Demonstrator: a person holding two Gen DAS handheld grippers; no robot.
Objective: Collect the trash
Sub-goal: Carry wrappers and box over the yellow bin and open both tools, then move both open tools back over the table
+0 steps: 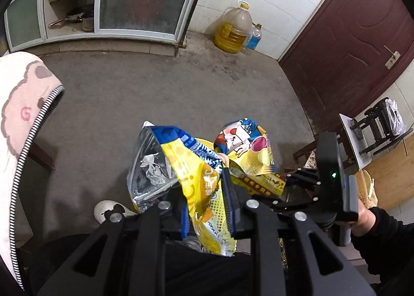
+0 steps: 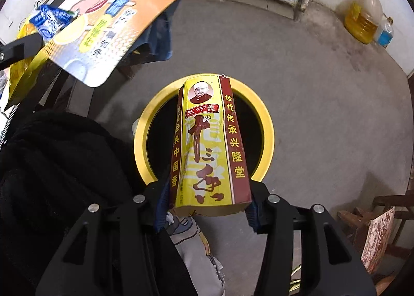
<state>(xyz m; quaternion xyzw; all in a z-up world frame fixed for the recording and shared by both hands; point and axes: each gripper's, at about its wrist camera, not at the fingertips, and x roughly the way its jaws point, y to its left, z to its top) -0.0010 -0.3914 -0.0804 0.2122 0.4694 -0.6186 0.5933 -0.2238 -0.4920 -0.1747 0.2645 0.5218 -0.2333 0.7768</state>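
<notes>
Yellow box (image 2: 210,145) sits pinched in the right gripper (image 2: 207,208), above the bin (image 2: 145,125). Left gripper (image 1: 207,208) clamps a crumpled wrapper (image 1: 196,182).

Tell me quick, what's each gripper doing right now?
Left gripper: shut on the yellow snack bag.
Right gripper: shut on the spice box, held above the yellow bin.

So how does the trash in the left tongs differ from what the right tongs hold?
The left tongs grip a crumpled foil snack bag, torn open with a silvery inside; the right tongs grip a stiff yellow-and-red paper box that keeps its shape. The bag hangs bunched; the box points straight out over the yellow-rimmed bin. Both are mostly yellow packaging, clamped.
</notes>
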